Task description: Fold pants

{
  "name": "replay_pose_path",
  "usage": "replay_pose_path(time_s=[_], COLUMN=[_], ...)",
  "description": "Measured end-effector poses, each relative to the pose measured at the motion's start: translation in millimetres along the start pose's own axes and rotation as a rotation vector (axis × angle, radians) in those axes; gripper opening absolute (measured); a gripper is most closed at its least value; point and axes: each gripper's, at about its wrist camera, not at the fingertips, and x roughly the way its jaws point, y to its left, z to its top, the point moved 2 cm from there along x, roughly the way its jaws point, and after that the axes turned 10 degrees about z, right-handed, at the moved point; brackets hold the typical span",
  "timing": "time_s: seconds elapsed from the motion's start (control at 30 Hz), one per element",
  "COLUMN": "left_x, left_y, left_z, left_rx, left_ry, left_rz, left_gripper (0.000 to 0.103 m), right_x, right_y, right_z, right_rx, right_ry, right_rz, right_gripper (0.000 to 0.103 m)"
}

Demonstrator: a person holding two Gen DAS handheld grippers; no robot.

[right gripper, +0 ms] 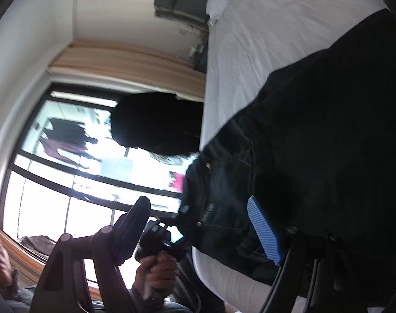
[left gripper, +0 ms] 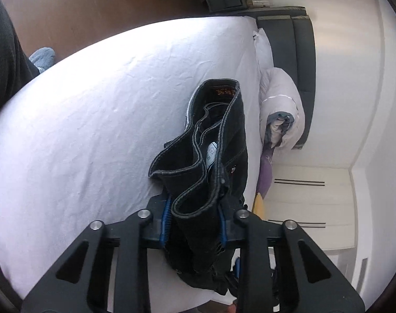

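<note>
The black jeans point(left gripper: 213, 156) lie on the white bed point(left gripper: 93, 120), waistband end bunched up. My left gripper point(left gripper: 195, 221) is shut on the waistband folds, held between its blue pads. In the right wrist view the jeans point(right gripper: 328, 156) fill the right side, spread over the bed point(right gripper: 250, 39). My right gripper point(right gripper: 198, 229) is open: one finger point(right gripper: 135, 219) stands free to the left, the blue-padded one point(right gripper: 263, 232) lies against the denim. The left gripper's handle and the hand holding it point(right gripper: 158, 250) show at the bed's edge.
Pillows and a rolled duvet point(left gripper: 278, 104) lie at the head of the bed by a dark headboard point(left gripper: 299, 52). A white wardrobe point(left gripper: 310, 203) stands beyond. A large window point(right gripper: 80, 161) and a dark garment point(right gripper: 158, 122) are beside the bed.
</note>
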Motion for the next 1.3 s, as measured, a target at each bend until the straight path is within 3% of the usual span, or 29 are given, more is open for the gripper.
replay_pose_path(time_s=[0.1,0.2,0.33,0.43,0.5,0.57,0.7,0.83,0.9,0.97,1.07,1.13,1.3], left_x=[-10,-18,-29,-38,-43,-44,-19,27,60,91,130,135,130], left_y=[-7,-26,-61,-92,-123,-150,-219,-263,-264,-252,-222,-210,-209], left_z=[-1,-2,-8,-16,-30,-47,-107,-183,-230,-262,-291,-304,-312], left_rx=[0.028,0.090,0.200,0.299,0.422,0.540,0.804,1.080,1.258,1.365,1.401,1.454,1.462], left_ry=[-0.014,-0.036,-0.070,-0.090,-0.106,-0.111,-0.078,0.005,0.049,0.092,0.193,0.185,0.155], left_rz=[0.001,-0.011,-0.025,-0.030,-0.022,-0.016,-0.040,-0.027,0.007,0.068,0.173,0.192,0.197], left_gripper=[0.021,0.021,0.021,0.021,0.021,0.021,0.021,0.021,0.021,0.021,0.021,0.021,0.021], right_x=[22,38,37,27,13,1,-22,-58,-77,-96,-113,-115,-115], right_y=[-13,-32,-30,-25,-15,5,36,34,24,10,-15,-35,-54], right_z=[0,-6,-10,-6,-1,7,28,49,57,61,57,45,36], right_rx=[0.014,0.024,-0.011,0.050,0.067,0.019,-0.060,-0.039,-0.008,0.019,0.080,0.116,0.142], right_ry=[0.072,0.133,0.112,0.079,0.024,0.011,0.014,-0.046,-0.067,-0.089,-0.095,-0.058,-0.045], right_rz=[-0.125,-0.256,-0.239,-0.205,-0.138,-0.136,-0.138,-0.123,-0.123,-0.120,-0.149,-0.209,-0.196], right_gripper=[0.080,0.073,0.075,0.076,0.078,0.081,0.085,0.085,0.086,0.088,0.091,0.092,0.092])
